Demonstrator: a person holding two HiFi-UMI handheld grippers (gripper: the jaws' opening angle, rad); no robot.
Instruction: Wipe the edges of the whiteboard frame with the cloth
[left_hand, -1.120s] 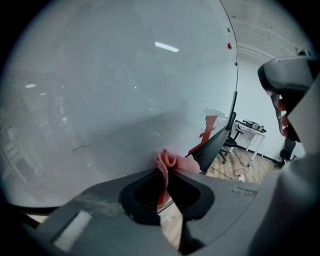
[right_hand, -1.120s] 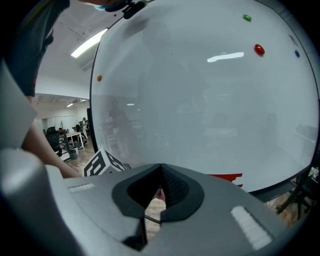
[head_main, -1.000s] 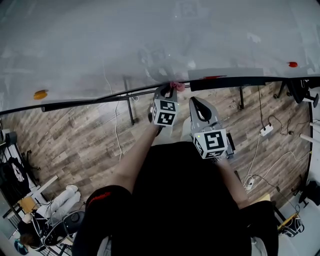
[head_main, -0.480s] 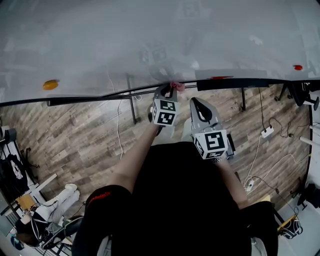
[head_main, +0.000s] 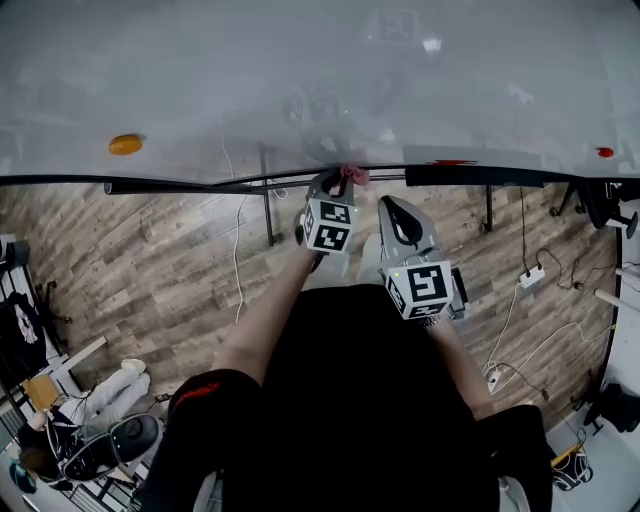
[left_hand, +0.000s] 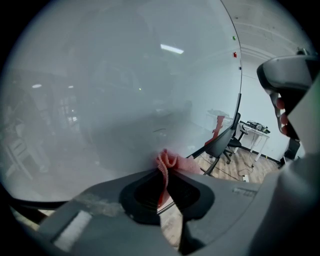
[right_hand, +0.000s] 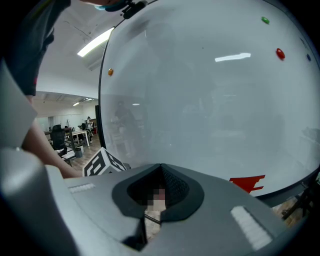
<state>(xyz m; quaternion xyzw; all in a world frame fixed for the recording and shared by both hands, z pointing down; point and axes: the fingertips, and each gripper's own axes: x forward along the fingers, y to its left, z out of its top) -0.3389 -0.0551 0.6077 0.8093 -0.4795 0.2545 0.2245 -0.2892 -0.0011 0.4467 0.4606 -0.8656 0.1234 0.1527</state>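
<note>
The whiteboard (head_main: 300, 70) looked glossy and smooth. The cloth (left_hand: 176, 161) was a soft, ribbed pink knit. The floor (head_main: 170, 265) showed matt wood planks; the left gripper (left_hand: 161, 172) had a matt grey plastic shell.

Even indoor light; whiteboard (head_main: 300, 70) glare (fisheye-bent edges)

Pink cloth (left_hand: 172, 162), white whiteboard (head_main: 300, 70), black frame (head_main: 200, 184), brown wood-grain floor (head_main: 150, 260), orange magnet (head_main: 125, 144).
</note>
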